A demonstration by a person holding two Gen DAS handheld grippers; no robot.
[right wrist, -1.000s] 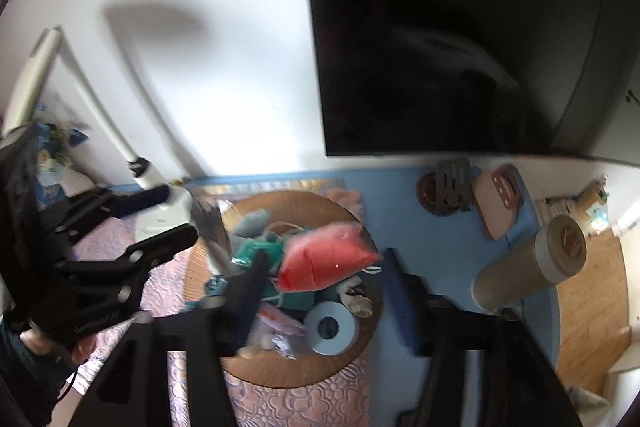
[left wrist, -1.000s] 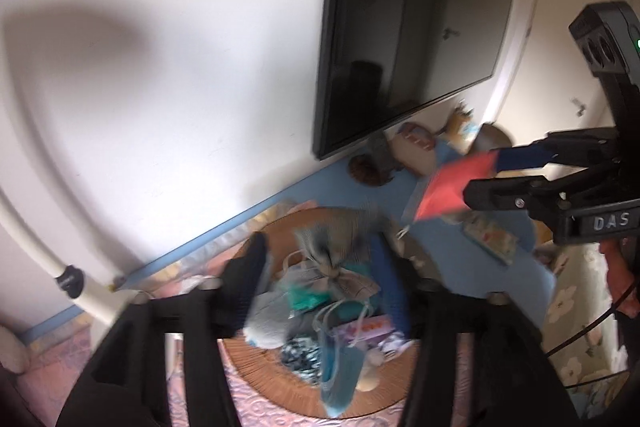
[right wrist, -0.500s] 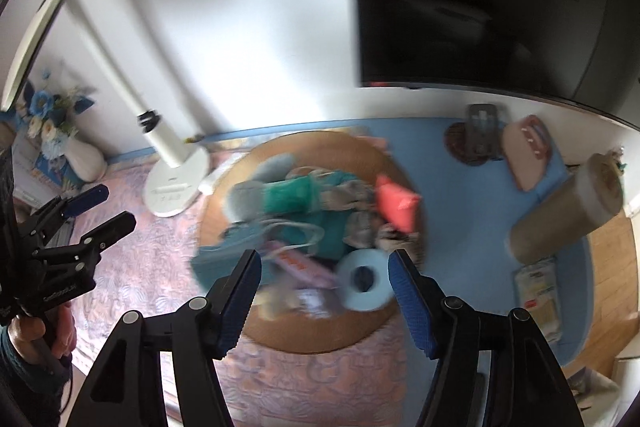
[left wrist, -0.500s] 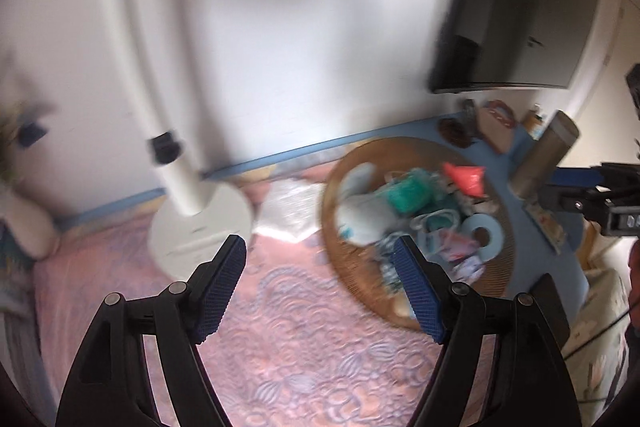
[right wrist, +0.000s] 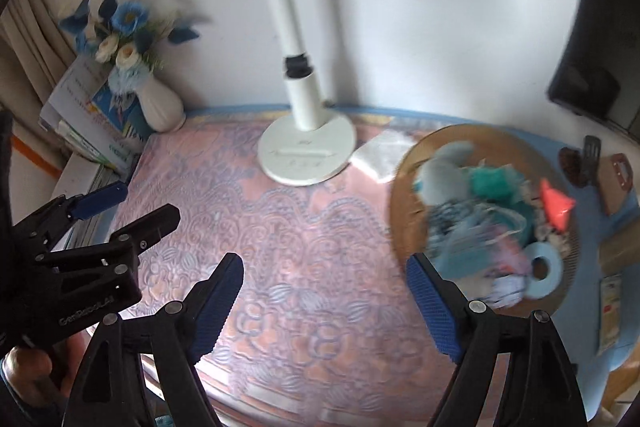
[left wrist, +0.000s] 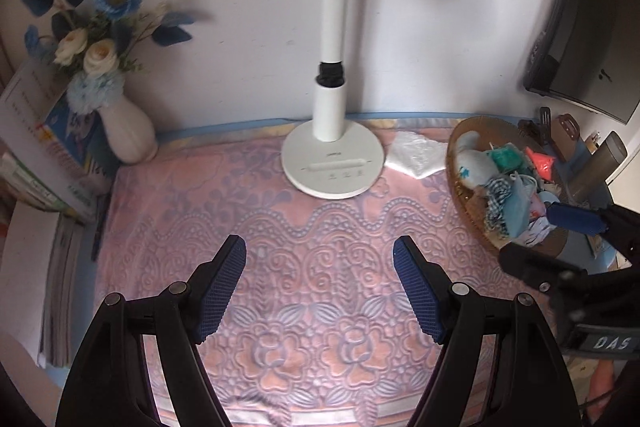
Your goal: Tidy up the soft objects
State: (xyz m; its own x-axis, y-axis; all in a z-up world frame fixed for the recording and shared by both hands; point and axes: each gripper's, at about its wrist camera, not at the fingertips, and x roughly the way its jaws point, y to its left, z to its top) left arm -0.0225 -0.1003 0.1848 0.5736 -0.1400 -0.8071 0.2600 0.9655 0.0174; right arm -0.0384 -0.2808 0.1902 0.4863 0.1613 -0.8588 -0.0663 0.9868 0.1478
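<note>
Cloth: pink patterned cloth (left wrist: 320, 267) covers the table beneath both my claws.
Lamp: white lamp base (left wrist: 333, 163) stands at the back, by the wall.
Basket: round woven basket (right wrist: 412, 179) sits to the right, on the cloth's edge.
Soft objects: soft things (right wrist: 484, 219) lie heaped in the basket.
My left claw: left gripper (left wrist: 319, 287) spread wide, holding nothing.
My right claw: right gripper (right wrist: 325, 301) spread wide, empty, left of the basket.

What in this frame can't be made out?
- Pile in the woven tray: motion-blurred in the right wrist view; items indistinct apart from the red pouch.
- Tray's near side: hidden behind the right gripper in the left wrist view.
- Lamp head: cut off by the top edge there.
- Book titles: too small.
</note>
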